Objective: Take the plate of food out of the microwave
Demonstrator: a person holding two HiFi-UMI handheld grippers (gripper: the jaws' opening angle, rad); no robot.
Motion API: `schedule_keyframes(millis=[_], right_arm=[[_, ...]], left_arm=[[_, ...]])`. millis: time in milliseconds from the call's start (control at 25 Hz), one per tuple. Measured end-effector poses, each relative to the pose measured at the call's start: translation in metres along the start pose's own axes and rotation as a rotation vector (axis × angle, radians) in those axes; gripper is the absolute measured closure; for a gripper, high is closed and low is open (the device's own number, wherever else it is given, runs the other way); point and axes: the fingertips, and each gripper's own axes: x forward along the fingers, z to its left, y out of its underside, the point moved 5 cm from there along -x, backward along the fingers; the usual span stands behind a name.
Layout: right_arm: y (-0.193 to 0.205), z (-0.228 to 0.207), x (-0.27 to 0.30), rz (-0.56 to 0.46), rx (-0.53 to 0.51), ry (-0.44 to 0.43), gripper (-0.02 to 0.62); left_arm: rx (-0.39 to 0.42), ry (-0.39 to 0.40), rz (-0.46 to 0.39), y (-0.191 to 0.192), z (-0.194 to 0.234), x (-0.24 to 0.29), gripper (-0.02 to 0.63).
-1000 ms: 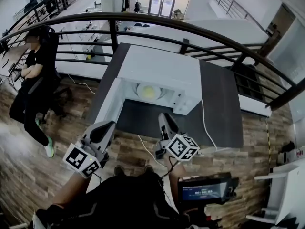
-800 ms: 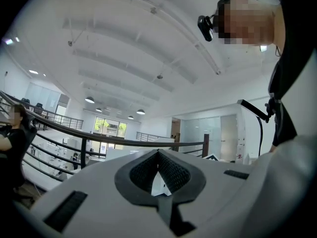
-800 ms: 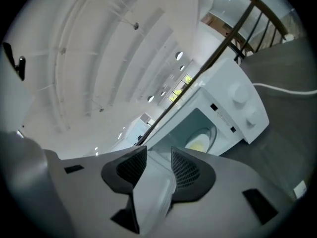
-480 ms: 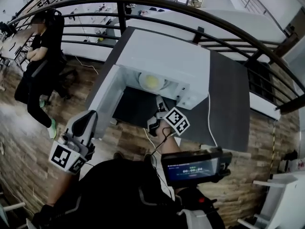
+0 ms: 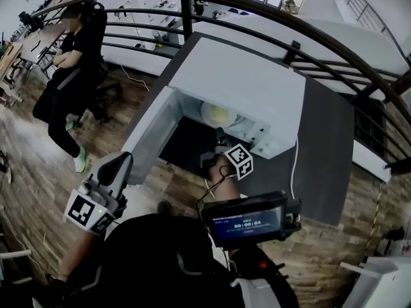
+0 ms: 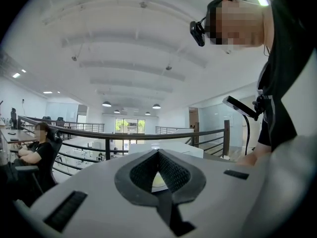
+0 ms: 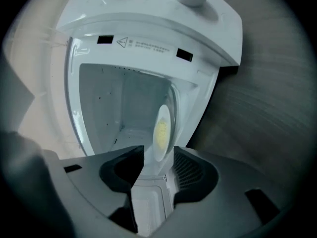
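The white microwave (image 5: 244,85) stands on a dark table (image 5: 321,165) with its door (image 5: 151,143) swung open to the left. Inside it lies a white plate (image 5: 218,114) of yellow food. My right gripper (image 5: 220,135) is at the mouth of the cavity, open. In the right gripper view the plate (image 7: 162,130) shows edge-on, its near rim level with the tips of my right gripper (image 7: 158,157), and the pads do not press on it. My left gripper (image 5: 122,165) hangs back at the lower left, clear of the door. Its jaws (image 6: 158,155) meet at the tips with nothing in them.
A curved black railing (image 5: 257,34) runs behind the table. A person in black (image 5: 70,76) stands on the wood floor at the far left. A device with a lit screen (image 5: 247,220) hangs at my chest. A white cable (image 5: 294,165) trails over the table.
My right gripper has moved forward from the table's front edge to the microwave opening. The left gripper has dropped back to the left. The head has moved closer.
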Motion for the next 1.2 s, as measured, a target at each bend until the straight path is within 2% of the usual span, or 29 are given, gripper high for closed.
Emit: schedule_keyframes(millis=[360, 720, 800, 960, 1080, 1120, 1160, 1200], right_arm=[[0.003, -0.015, 0.03, -0.015, 0.094, 0.034, 0.43], [0.004, -0.019, 0.044, -0.049, 0.182, 0.05, 0.433], [0.005, -0.024, 0.044, -0.044, 0.197, 0.07, 0.489], [0.006, -0.023, 0.044, -0.042, 0.237, 0.094, 0.489], [0.006, -0.024, 0.044, -0.038, 0.251, 0.075, 0.51], [0.005, -0.023, 0.043, -0.037, 0.249, 0.064, 0.526], [0.004, -0.021, 0.042, -0.04, 0.248, 0.056, 0.574], [0.003, -0.019, 0.041, -0.043, 0.248, 0.052, 0.578]], left_arm=[[-0.034, -0.034, 0.038, 0.008, 0.005, 0.006, 0.603], [-0.01, -0.055, 0.073, 0.006, 0.012, 0.003, 0.603], [-0.009, -0.049, 0.077, 0.006, 0.012, 0.005, 0.603], [0.004, -0.03, 0.082, 0.005, 0.012, 0.006, 0.603], [0.006, -0.021, 0.082, 0.005, 0.011, 0.007, 0.603], [0.006, -0.018, 0.084, 0.006, 0.01, 0.006, 0.603], [0.006, -0.017, 0.086, 0.006, 0.01, 0.006, 0.603], [0.004, -0.017, 0.085, 0.006, 0.011, 0.005, 0.603]])
